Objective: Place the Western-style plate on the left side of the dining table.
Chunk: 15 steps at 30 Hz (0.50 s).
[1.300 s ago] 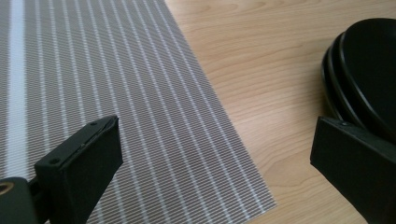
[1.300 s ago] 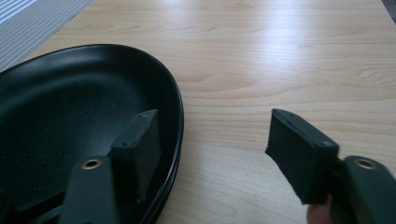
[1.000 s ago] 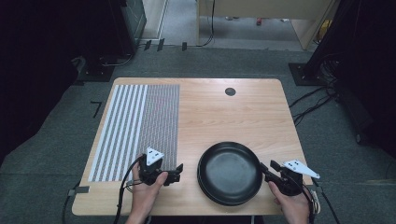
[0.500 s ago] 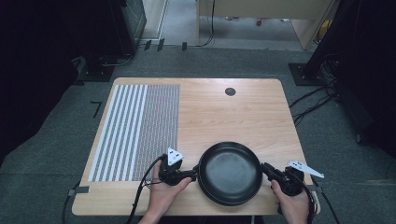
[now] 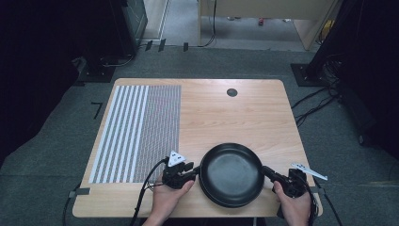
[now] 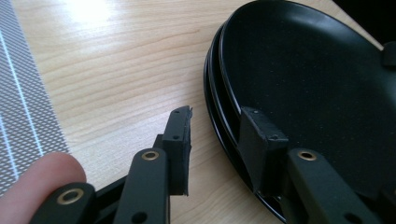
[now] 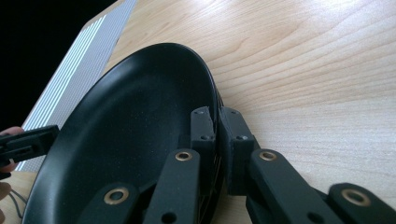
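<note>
bench (image 5: 244,117): wooden, pale, standing on grey floor (image 5: 56,155) | striped mat (image 5: 136,134): lying flat, covering the bench's left part | black pan (image 5: 230,175): sitting near the front edge, right of the mat | dark round spot (image 5: 232,92): showing near the far edge

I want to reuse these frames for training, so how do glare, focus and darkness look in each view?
High view: the table is evenly lit, its surroundings nearly black. Left gripper view: bright glare on the wood at the top; the pan is sharp, the thumb blurred. Right gripper view: soft sheen inside the pan, and a black top-left corner.
</note>
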Each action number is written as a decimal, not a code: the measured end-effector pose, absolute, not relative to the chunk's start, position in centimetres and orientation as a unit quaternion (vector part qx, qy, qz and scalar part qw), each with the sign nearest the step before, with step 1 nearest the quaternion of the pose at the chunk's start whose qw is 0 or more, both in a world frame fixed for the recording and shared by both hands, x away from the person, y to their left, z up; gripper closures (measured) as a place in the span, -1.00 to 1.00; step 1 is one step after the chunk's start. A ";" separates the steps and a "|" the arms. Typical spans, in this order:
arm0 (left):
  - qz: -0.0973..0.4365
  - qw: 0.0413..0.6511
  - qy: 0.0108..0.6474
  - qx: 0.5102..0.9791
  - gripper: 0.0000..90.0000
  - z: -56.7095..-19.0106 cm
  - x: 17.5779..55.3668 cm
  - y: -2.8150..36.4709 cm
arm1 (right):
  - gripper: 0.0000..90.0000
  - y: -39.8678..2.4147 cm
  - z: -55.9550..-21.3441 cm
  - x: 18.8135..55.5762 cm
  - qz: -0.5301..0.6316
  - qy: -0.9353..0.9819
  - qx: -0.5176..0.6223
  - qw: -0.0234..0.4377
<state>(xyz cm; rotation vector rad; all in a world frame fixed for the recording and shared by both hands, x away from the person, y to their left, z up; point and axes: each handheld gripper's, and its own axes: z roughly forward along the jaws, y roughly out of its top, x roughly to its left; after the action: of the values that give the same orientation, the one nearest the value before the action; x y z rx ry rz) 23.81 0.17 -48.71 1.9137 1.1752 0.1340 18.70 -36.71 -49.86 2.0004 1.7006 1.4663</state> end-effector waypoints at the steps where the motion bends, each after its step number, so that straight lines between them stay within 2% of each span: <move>1: 0.049 0.432 0.472 0.767 0.45 -48.7 23.9 0.2 | 0.90 -36.7 -49.9 18.7 0.488 0.561 0.666 0.064; 5: 0.036 0.442 0.476 0.760 0.42 -48.7 23.9 0.6 | 0.92 -36.8 -49.9 18.7 0.491 0.551 0.673 0.054; 8: 0.016 0.468 0.475 0.745 0.24 -48.3 23.9 1.0 | 0.92 -36.9 -50.0 18.8 0.495 0.547 0.673 0.050; 12: 0.023 0.457 0.467 0.757 0.24 -48.3 23.7 0.4 | 0.93 -36.5 -50.1 18.8 0.497 0.550 0.670 0.044; 15: 0.020 0.445 0.465 0.765 0.31 -48.8 23.7 0.0 | 0.93 -36.2 -50.1 18.9 0.496 0.552 0.669 0.049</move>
<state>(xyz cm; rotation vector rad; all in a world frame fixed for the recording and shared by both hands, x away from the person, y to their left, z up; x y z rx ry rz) 23.68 -0.01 -48.81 1.8964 1.1527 0.0497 18.90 -36.22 -50.05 2.0388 1.6809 1.5109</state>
